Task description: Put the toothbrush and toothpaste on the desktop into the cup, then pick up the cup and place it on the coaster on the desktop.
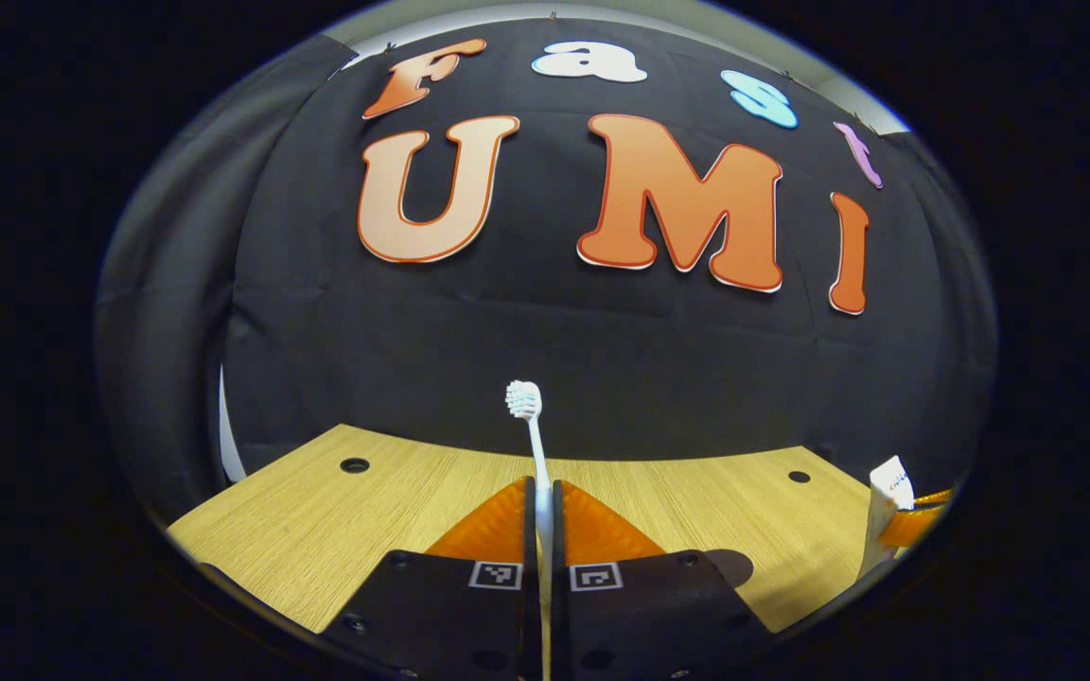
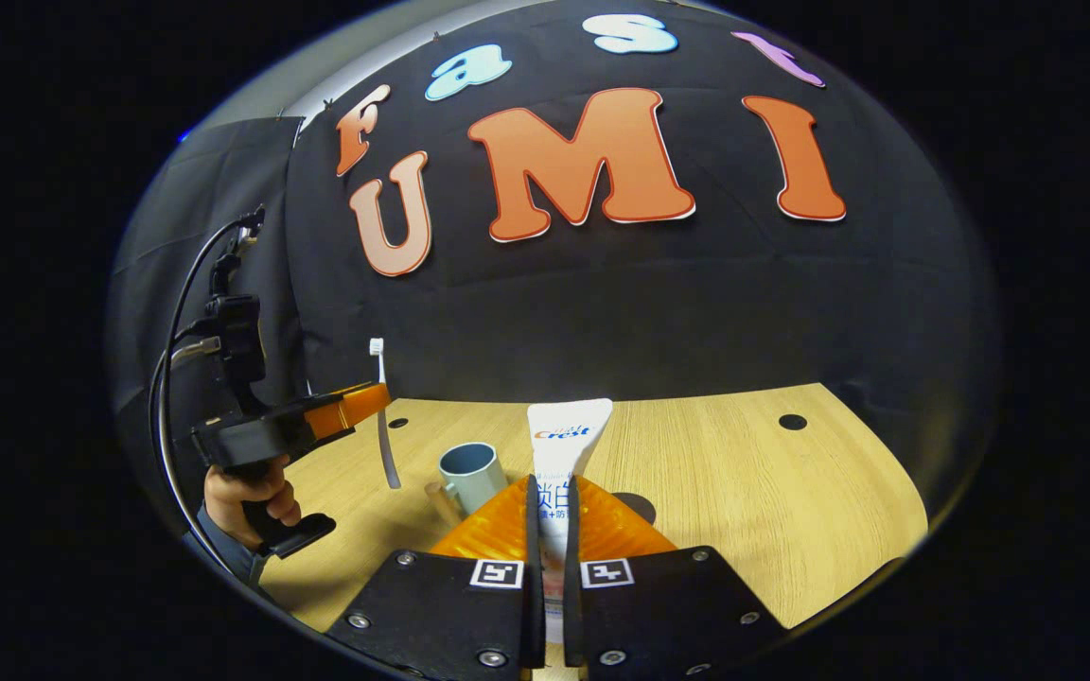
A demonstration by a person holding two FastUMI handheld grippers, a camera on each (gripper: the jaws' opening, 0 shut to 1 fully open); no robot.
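Note:
In the left gripper view my left gripper [image 1: 542, 501] is shut on the handle of a white toothbrush [image 1: 528, 426], which stands upright with its bristle head on top, above the wooden desktop [image 1: 337, 520]. My right gripper [image 2: 552, 501] is shut on a white toothpaste tube [image 2: 568, 440], held upright with its flat end up. A grey-blue cup [image 2: 471, 473] with a handle stands upright on the desktop [image 2: 772, 492], just left of the tube. A dark round patch [image 2: 641, 506], possibly the coaster, lies behind my right gripper. The left gripper [image 2: 360, 399] with the toothbrush [image 2: 382, 435] hangs to the left of the cup.
A hand [image 2: 242, 494] and sleeve hold the left gripper's handle at the desktop's left edge, with cables rising above it. Small dark holes [image 2: 793, 422] dot the desktop. The toothpaste tube [image 1: 886, 506] also shows at the far right of the left gripper view. The booth's black cloth wall stands behind.

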